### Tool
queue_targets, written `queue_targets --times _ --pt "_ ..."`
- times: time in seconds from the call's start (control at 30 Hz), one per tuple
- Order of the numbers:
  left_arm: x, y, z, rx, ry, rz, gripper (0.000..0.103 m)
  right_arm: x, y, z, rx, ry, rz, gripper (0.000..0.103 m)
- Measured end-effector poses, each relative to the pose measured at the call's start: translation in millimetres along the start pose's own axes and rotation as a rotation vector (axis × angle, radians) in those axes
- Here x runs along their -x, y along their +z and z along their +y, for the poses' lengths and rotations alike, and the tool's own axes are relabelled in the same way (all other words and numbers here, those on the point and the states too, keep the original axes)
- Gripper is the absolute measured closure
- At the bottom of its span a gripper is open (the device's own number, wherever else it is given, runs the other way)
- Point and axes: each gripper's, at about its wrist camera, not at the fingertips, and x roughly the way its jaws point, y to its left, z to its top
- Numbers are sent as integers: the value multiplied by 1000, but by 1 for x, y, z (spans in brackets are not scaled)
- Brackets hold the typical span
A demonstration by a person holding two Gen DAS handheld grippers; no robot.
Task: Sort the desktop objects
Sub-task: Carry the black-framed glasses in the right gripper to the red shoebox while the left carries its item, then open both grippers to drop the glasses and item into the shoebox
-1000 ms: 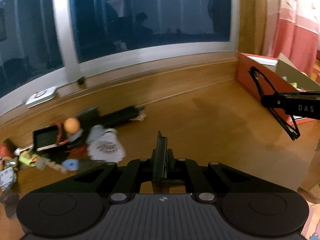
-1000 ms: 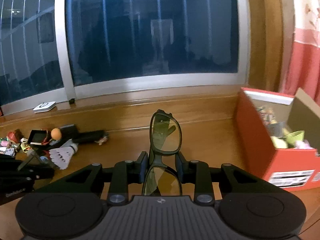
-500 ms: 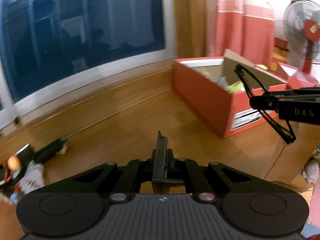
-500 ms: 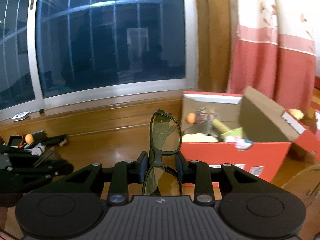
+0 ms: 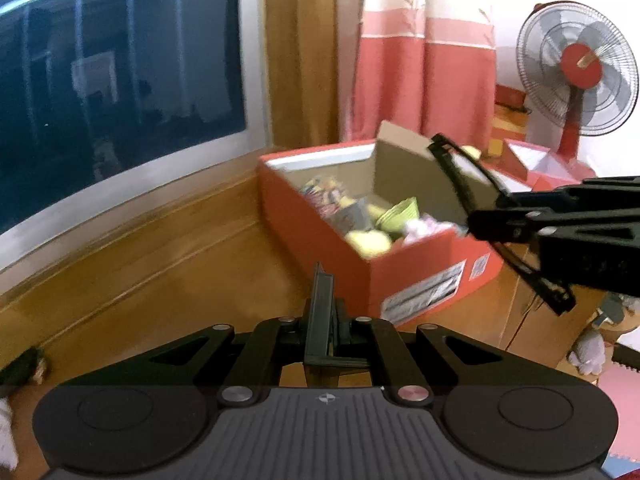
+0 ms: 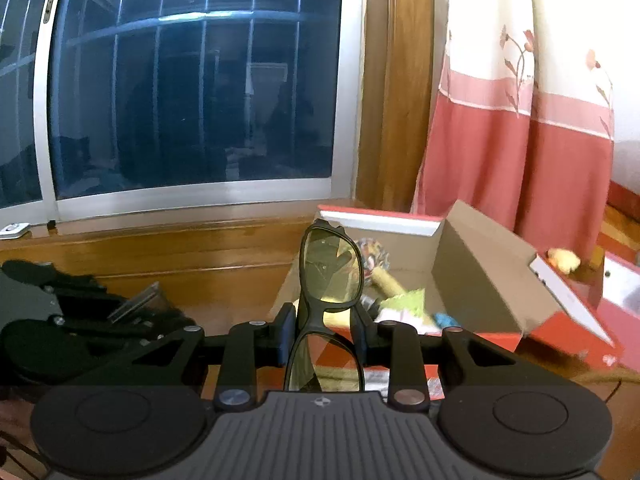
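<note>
My right gripper [image 6: 324, 332] is shut on a pair of black-framed glasses [image 6: 330, 276], held upright by the bridge in front of the open red box [image 6: 568, 338]. The left wrist view shows these glasses [image 5: 460, 168] and the right gripper [image 5: 484, 220] over the box's near right corner. My left gripper [image 5: 322, 320] is shut on a thin dark flat piece [image 5: 320, 304] standing on edge, short of the red box [image 5: 320, 244]. The box holds a green cup [image 5: 400, 212] and several small items. In the right wrist view, the left gripper [image 6: 160, 312] sits low on the left.
The wooden desktop [image 5: 160, 264] runs under a dark window [image 6: 192, 100]. A red-and-white curtain [image 6: 520, 152] hangs behind the box. A standing fan [image 5: 576, 68] and a second red box [image 5: 548, 164] are at the right. Dark leftover clutter [image 5: 24, 364] lies at the far left edge.
Both grippers have swung right, away from the pile of small objects and toward the red box, which now looks larger and nearer. Each grip is unchanged.
</note>
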Motion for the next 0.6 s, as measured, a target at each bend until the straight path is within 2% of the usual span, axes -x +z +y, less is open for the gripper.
queue_targets --times 0.17,0.33,0.6 --pt "-28 32 -15 -17 -29 -18 95 -27 14 -35 -30 -25 23 71" --pt "-57 67 -21 -7 -22 -29 95 -57 25 -67 -51 -49 47 71" --pt "-129 104 -37 -54 -39 -5 95 -113 20 -99 -82 -69 116 71"
